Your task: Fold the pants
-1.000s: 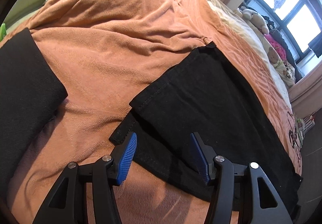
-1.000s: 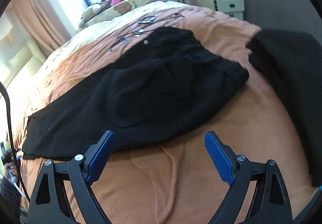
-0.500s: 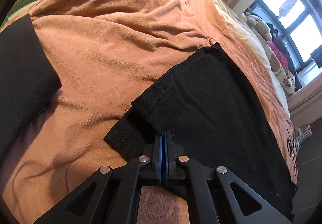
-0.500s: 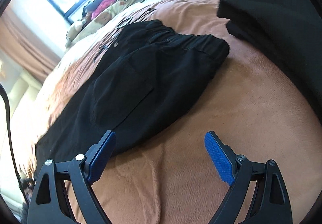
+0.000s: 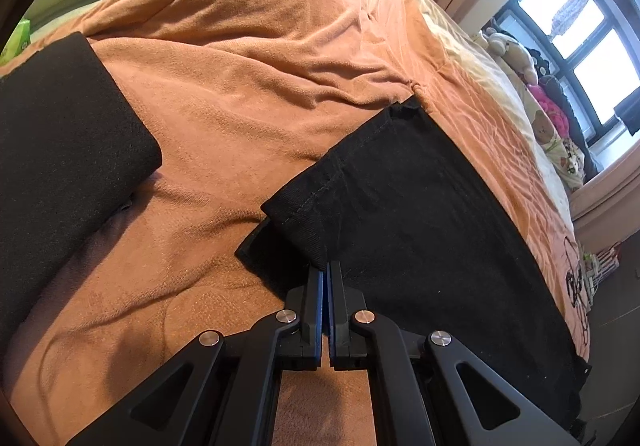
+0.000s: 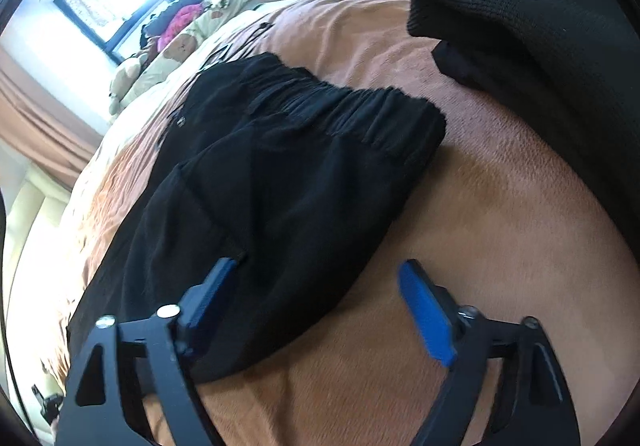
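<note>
One pair of black pants point(image 6: 280, 181) lies flat on the bed's orange blanket point(image 5: 240, 57), and everything else sits around it. The left claw point(image 5: 324, 278) is pinched tight on the hem end of the pants, both blue pads pressed together on the fabric. The right claw point(image 6: 320, 286) is closing near the waistband end; one pad sits over the pants, the other over bare blanket, neither pressing yet. One other dark folded garment point(image 6: 540, 25) lies beside the waistband. Beyond the pants, by the window point(image 5: 580, 33), a few plush toys point(image 5: 516, 53) are piled up.
</note>
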Demonstrator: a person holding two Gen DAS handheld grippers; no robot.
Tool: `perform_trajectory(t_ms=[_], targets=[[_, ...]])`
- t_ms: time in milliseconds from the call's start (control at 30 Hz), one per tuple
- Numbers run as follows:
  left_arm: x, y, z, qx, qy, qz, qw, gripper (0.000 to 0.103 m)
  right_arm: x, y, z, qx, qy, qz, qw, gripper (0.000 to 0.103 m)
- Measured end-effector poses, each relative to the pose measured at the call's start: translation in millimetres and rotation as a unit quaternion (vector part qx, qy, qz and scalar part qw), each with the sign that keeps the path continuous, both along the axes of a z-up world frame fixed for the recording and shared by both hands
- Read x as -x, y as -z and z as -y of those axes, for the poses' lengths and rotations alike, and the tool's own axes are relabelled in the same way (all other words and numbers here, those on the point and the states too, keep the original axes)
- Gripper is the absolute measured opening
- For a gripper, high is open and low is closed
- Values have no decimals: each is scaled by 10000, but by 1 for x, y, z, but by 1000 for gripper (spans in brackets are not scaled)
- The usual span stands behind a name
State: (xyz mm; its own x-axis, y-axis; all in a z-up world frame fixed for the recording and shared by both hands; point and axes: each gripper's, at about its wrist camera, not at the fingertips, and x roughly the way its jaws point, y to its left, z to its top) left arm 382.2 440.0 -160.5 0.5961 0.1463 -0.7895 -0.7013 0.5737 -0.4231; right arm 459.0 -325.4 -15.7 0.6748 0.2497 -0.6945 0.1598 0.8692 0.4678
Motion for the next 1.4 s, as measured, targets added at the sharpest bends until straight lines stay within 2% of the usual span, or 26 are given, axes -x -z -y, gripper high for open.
perform_trajectory(t_ms=[67,133,333,400,467,567,767,1067,1200,1400], targets=[[0,5,-1,34,-34,-125,9999,1,-4,-2,4,11,33,-23,10000,45],[0,10,0,91,-73,-231,9997,1,-6,-5,9,3,85,-72,9999,34],[5,18,0,169,-104,-383,9991,5,0,-9,7,8,-156,-58,9999,32],[7,20,1,296,-54,-389,9988,6,2,-7,7,-105,-256,-59,9996,37],[9,22,2,399,-30,-347,9986,18,3,-5,8,-267,-318,6,9991,53],[12,26,4,555,-81,-206,9982,34,4,0,8,-388,-364,38,9986,65],[7,31,2,594,-217,-18,9980,42,-1,6,5,-528,-372,96,9979,76],[-2,33,-12,540,-508,319,9967,44,-11,13,1,-539,-320,174,9979,77],[-1,22,-7,398,-420,519,9970,44,-11,7,-2,-469,-374,231,9979,77],[-5,1,1,178,-254,689,9971,44,-4,5,3,-654,-397,406,9962,77]])
